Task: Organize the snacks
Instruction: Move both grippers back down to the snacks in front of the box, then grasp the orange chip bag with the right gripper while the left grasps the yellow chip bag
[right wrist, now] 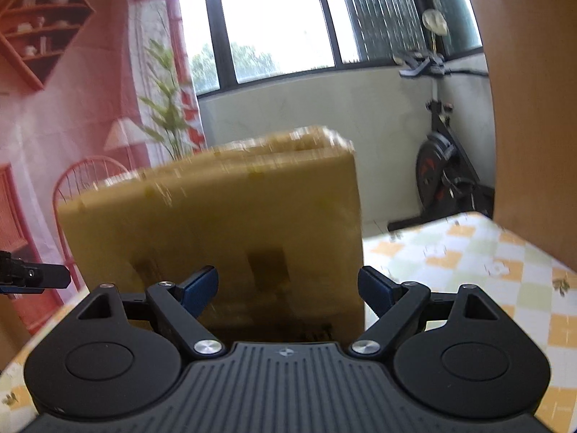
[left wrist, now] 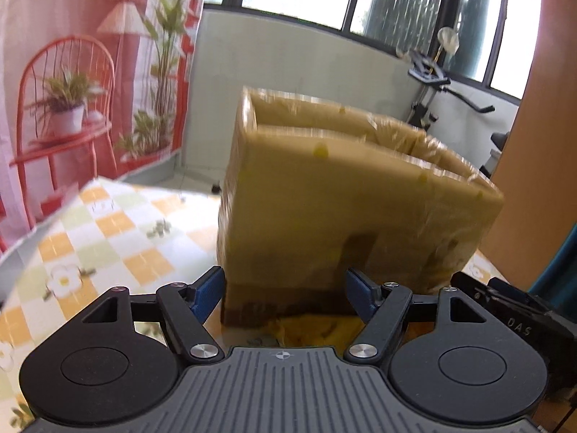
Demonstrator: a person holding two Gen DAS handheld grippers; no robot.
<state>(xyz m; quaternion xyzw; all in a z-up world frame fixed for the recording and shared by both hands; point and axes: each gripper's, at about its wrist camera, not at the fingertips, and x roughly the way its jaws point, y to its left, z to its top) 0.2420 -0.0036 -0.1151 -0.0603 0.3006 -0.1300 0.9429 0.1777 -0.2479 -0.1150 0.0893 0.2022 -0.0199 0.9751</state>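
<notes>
At twelve o'clock we face a blurred, tape-wrapped tan cardboard box [left wrist: 346, 195] on the checked tablecloth [left wrist: 108, 223]. Our left gripper [left wrist: 285, 294] and right gripper [right wrist: 288, 288] are both released, grasping nothing.

So from the right wrist cam: the right gripper [right wrist: 288, 288] has its blue fingers [right wrist: 200, 288] spread wide, nothing pinched between them. Right in front sits a tan cardboard box [right wrist: 216, 223], top open, pretty motion-blurred, with a dark patch low on its near side. It's on a table [right wrist: 468, 252] with an orange, green and white checkered cloth. The tip of the left gripper [right wrist: 36, 276] pokes in from the left edge. Behind: a pink printed backdrop [right wrist: 72, 108] with a chair and shelves, big windows [right wrist: 281, 18], and an exercise bike [right wrist: 443, 166] in the corner.
</notes>
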